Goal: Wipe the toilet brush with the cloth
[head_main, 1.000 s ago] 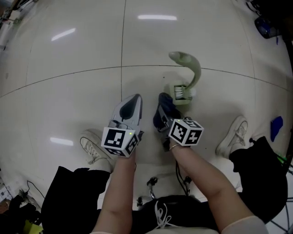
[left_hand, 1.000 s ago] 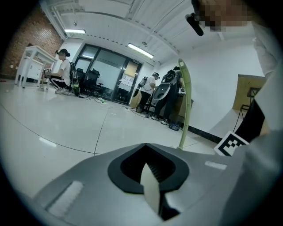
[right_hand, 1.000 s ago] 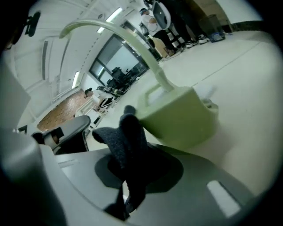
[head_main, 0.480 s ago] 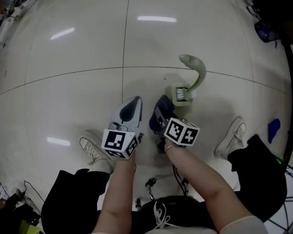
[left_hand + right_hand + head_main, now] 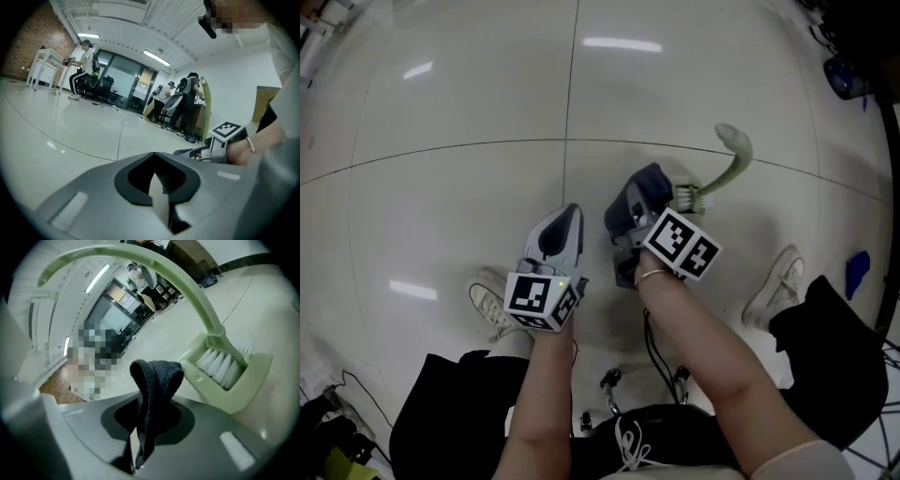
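Note:
A pale green toilet brush [image 5: 729,165] with a curved handle stands on the floor in its holder [image 5: 243,380]; its white bristles [image 5: 219,363] show in the right gripper view. My right gripper [image 5: 639,192] is shut on a dark cloth [image 5: 157,378], which hangs folded just left of the brush head, close to it; whether they touch I cannot tell. My left gripper [image 5: 566,217] hovers to the left, shut with nothing in it [image 5: 158,194]. In the left gripper view the brush handle [image 5: 206,110] rises beyond the right gripper's marker cube [image 5: 228,131].
The person's white shoes [image 5: 490,306] [image 5: 774,279] rest on the glossy tiled floor on either side. A blue object [image 5: 859,262] lies at the right and dark gear [image 5: 846,71] at the top right. People and chairs [image 5: 180,101] stand far off.
The right gripper with the cloth has moved forward up to the brush head. The brush now appears further right and leaning. The left gripper has hardly shifted.

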